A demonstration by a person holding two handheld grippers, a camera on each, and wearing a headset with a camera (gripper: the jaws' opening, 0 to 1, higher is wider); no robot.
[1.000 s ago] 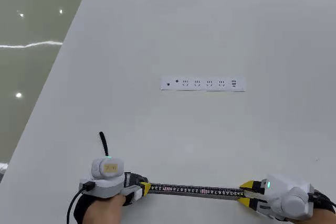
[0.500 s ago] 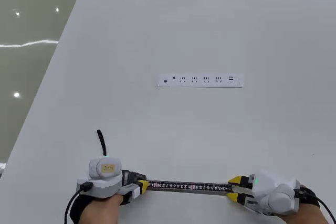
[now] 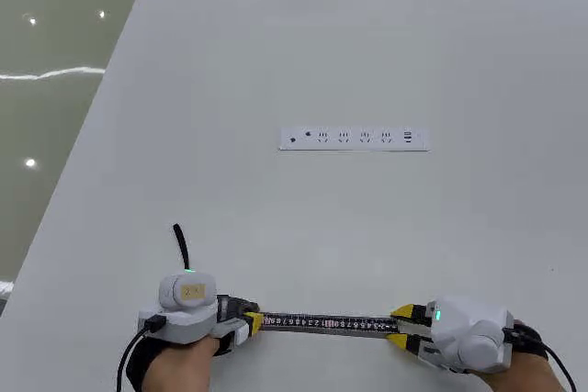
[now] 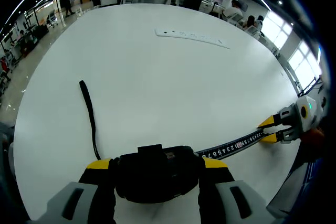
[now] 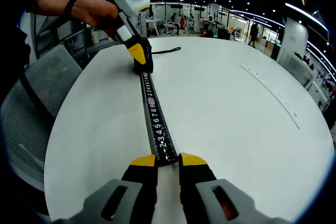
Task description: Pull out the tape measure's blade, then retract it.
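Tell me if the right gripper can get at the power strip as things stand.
Probably not yet: the right gripper is shut on the blade tip. Bare table lies between it and the power strip, so only the blade ties it up.

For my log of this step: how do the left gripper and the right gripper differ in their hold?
The left gripper is shut on the black case; the right gripper is shut on the blade at its end. The left gripper's jaws stand wide apart around the case; the right gripper's jaws are nearly together. Both have yellow tips and sit low over the white table.
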